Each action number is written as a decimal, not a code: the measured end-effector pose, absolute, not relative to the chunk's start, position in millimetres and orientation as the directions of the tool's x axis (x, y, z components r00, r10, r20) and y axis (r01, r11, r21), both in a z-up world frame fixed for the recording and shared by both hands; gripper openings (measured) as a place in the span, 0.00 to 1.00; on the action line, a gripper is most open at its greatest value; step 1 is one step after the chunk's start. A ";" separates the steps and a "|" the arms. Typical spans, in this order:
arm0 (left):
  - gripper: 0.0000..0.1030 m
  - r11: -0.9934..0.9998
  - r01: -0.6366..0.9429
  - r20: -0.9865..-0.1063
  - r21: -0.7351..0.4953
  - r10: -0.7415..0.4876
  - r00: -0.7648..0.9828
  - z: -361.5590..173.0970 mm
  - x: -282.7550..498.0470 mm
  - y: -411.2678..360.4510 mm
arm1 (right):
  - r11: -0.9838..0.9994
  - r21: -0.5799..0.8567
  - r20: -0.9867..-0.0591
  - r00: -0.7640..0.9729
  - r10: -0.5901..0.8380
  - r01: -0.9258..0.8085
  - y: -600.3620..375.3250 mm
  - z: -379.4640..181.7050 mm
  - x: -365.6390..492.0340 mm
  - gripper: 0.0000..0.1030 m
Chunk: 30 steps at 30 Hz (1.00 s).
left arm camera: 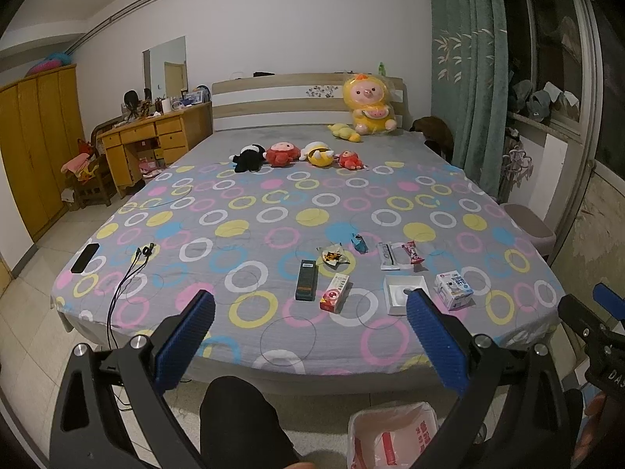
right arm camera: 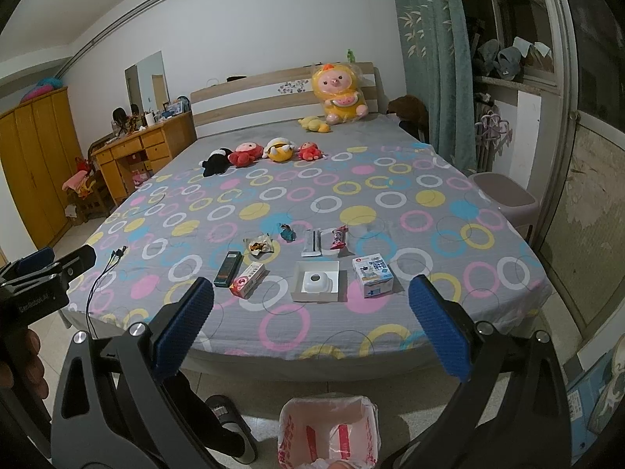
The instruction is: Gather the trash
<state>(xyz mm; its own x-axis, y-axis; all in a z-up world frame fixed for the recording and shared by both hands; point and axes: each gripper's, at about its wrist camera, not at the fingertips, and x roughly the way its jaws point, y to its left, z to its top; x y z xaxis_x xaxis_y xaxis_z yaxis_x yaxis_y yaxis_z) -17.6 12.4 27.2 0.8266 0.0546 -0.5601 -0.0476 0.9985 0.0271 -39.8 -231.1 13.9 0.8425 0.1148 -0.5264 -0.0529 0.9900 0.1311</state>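
Both tools hang back off the foot of the bed, nothing in either. The left gripper point(left arm camera: 310, 336) is spread wide, blue pads apart, empty air between them. The right gripper point(right arm camera: 310, 328) is the same: jaws wide, holding nothing.

Straight below them on the floor sits the trash bin point(right arm camera: 291, 416), lined with a white-and-red plastic bag. There looks to be something pale at the bottom, but it's hard to say whether that is trash or just folded liner.

Out on the bed point(right arm camera: 351, 336), all the clutter lies near the foot edge, just beyond the bin. Nearest row: a dark green box point(right arm camera: 227, 268), beside it a pink-and-white box point(right arm camera: 248, 280), then an open white tray box point(right arm camera: 317, 282), then a blue-and-white carton point(right arm camera: 372, 274). Behind those, farther from the bin: a crumpled gold wrapper point(right arm camera: 258, 247), a teal wrapper point(right arm camera: 286, 231), a silver packet point(right arm camera: 312, 243) and a red candy wrapper point(right arm camera: 338, 237).

So eight pieces lie untouched, by my count. I'd call this the very start: the whole collection lies ahead. Off to the left of the bin, a cable point(right arm camera: 102, 273) trails over the edge, probably not trash.
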 end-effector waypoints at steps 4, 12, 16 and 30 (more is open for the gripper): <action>0.94 0.999 -0.045 -0.562 0.028 0.053 0.825 27.9 -18.5 11.3 | 0.990 0.131 -0.527 0.842 0.113 -0.051 -231.0 13.6 -39.9 0.95; 0.94 0.999 -0.044 -0.562 0.030 0.054 0.825 28.6 -18.5 9.4 | 0.990 0.132 -0.526 0.843 0.114 -0.052 -231.8 14.0 -39.7 0.95; 0.94 0.999 -0.045 -0.562 0.031 0.054 0.825 28.5 -18.4 8.9 | 0.990 0.134 -0.526 0.843 0.115 -0.051 -232.6 14.3 -40.0 0.95; 0.94 0.999 -0.039 -0.566 0.035 0.052 0.823 26.7 -19.7 6.1 | 0.989 0.138 -0.527 0.842 0.117 -0.051 -234.5 13.7 -40.6 0.95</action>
<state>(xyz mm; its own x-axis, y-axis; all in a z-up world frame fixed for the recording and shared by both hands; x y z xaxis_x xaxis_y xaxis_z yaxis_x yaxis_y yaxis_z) -19.7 6.1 26.7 0.8230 0.0523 -0.5656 -0.0393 0.9986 0.0353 -40.6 -234.4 13.7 0.8419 0.1173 -0.5267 -0.0515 0.9891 0.1381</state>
